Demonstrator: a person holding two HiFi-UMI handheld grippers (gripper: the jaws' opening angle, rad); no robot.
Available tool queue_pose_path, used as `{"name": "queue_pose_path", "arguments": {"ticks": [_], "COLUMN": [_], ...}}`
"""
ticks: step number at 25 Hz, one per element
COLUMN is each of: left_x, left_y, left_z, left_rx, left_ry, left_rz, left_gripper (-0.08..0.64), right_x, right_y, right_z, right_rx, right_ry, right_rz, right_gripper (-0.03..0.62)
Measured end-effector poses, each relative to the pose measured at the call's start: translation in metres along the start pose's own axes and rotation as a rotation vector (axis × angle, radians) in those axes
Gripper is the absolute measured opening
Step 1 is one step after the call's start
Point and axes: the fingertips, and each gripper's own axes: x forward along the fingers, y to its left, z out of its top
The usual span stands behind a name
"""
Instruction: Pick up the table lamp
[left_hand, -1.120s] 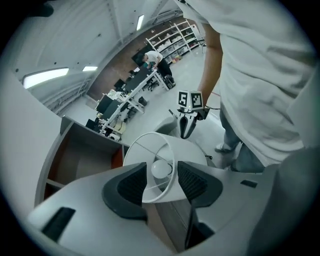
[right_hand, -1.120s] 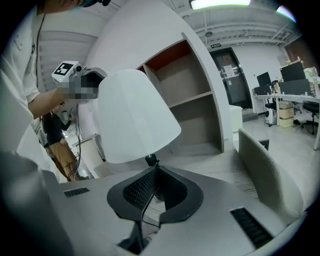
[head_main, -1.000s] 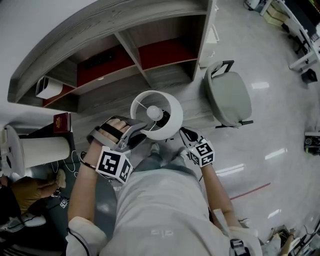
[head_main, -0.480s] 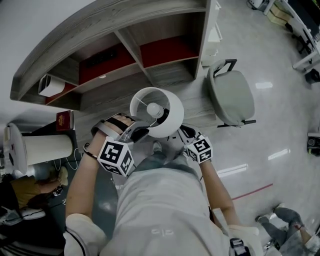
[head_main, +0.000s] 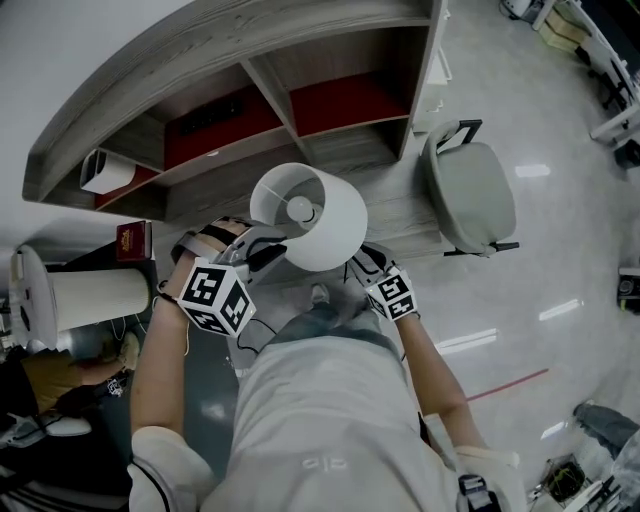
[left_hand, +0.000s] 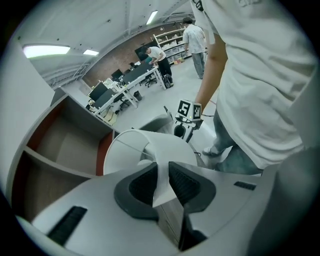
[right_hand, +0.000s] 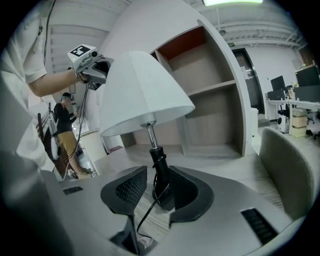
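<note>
Centre of the head view: table lamp (head_main: 310, 215) on the bench (head_main: 400, 215). Your left tool (left_hand: 162, 181), jaws just closing, pinches the shade (left_hand: 131, 150) rim, which is probably light and crushable. Your right tool (right_hand: 150, 185), jaws just opening, loosely brackets the stiff-looking stem (right_hand: 159, 159); take hold there.

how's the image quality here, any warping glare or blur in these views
Head view: fisheye bows the shelf into an arc, and lights glare off the glossy floor. Left gripper view: dark round vignette, ceiling light blown out white, straight lines curved. Right gripper view: same vignette, shelf walls bent, but the shade is sharp and evenly lit.
</note>
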Motion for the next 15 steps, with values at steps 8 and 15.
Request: {"name": "queue_pose_path", "arguments": {"ticks": [8,15], "left_x": [-0.014,-0.022], "left_y": [0.002,0.002], "left_z": [-0.036,-0.071], "left_rx": [-0.079,-0.120], "left_ry": [-0.007,-0.023], "left_rz": [-0.009,-0.018], "left_gripper": [0.083,0.083], "right_x": [0.056,0.098], "right_y": [0.009,0.013], "right_z": [0.004,0.009], "right_rx": [-0.130,-0.210], "right_ry": [0.025,0.035], "right_rz": [0.021,0.050], "right_gripper": [0.265,0.295]}}
